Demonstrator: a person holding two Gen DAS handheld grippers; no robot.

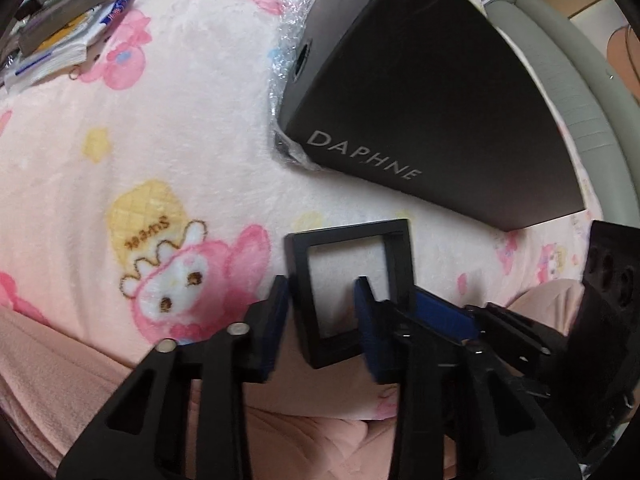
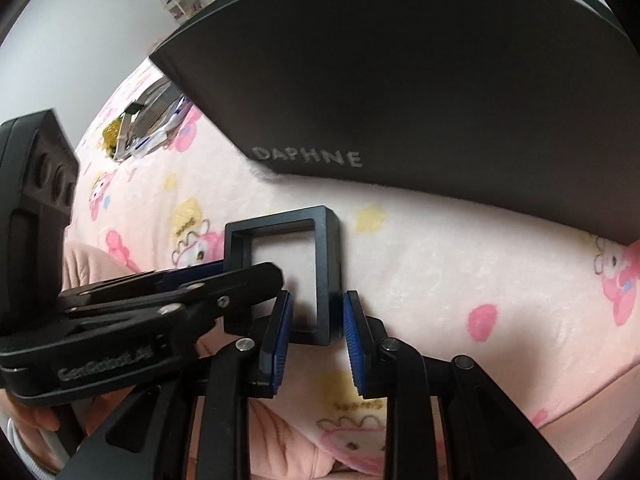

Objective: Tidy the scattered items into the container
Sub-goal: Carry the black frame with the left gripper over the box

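Observation:
A black square frame (image 1: 348, 232) with an open middle sits low over the pink cartoon-print blanket (image 1: 160, 140). My left gripper (image 1: 322, 316) straddles the frame's left bar, one blue pad outside it and one inside, shut on it. In the right wrist view the same frame (image 2: 330, 264) has its right bar between the blue pads of my right gripper (image 2: 316, 320), which is also shut on it. The left gripper's fingers (image 2: 240, 276) reach in from the left there. Just beyond stands the black DAPHNE box (image 1: 440, 100), also in the right wrist view (image 2: 400, 80).
Bubble wrap (image 1: 288, 40) sticks out from under the black box. A pile of booklets, papers and a grey bar (image 1: 68, 12) lies at the blanket's far left (image 2: 152, 124). A grey padded edge (image 1: 560, 80) runs behind the box.

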